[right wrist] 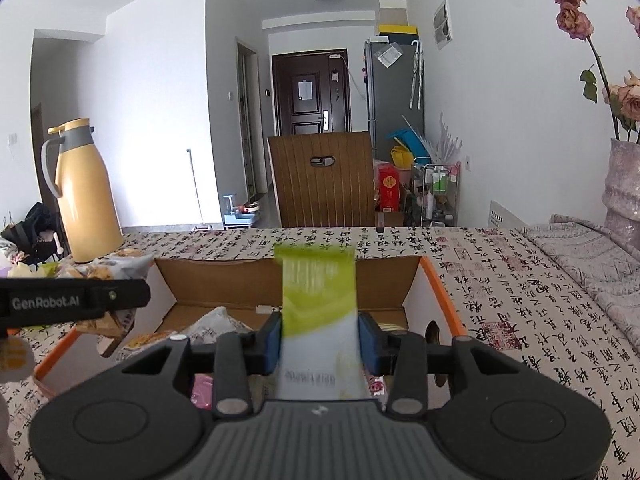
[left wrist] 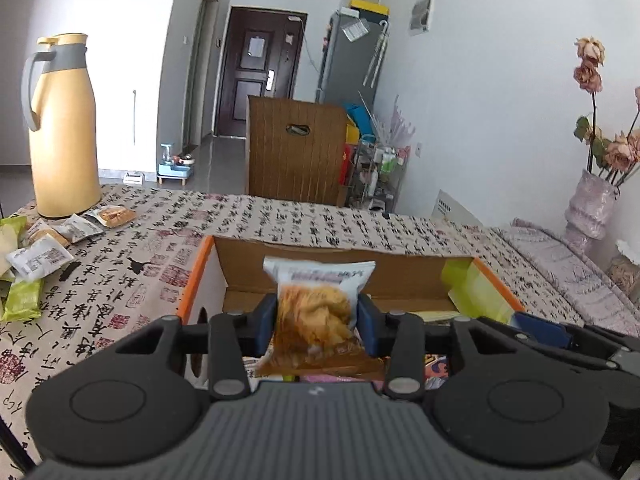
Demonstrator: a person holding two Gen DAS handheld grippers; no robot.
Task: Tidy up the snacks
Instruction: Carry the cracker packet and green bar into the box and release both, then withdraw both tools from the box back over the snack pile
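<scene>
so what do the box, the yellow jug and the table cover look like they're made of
Box: corrugated cardboard, by the look; plain matte brown inside, white outside with orange edges.
Yellow jug: probably plastic or coated metal; smooth, even, slightly satin body with a grey collar and handle. The look leaves it open.
Table cover: seems woven fabric, matte, printed with black calligraphy and red seals; it drapes and creases at the right.

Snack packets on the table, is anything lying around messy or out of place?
Yes. A loose heap of snack packets lies scattered by the yellow thermos jug, overlapping at odd angles, outside the cardboard box. Each gripper has one packet between its fingers over the box: left gripper, right gripper.
</scene>
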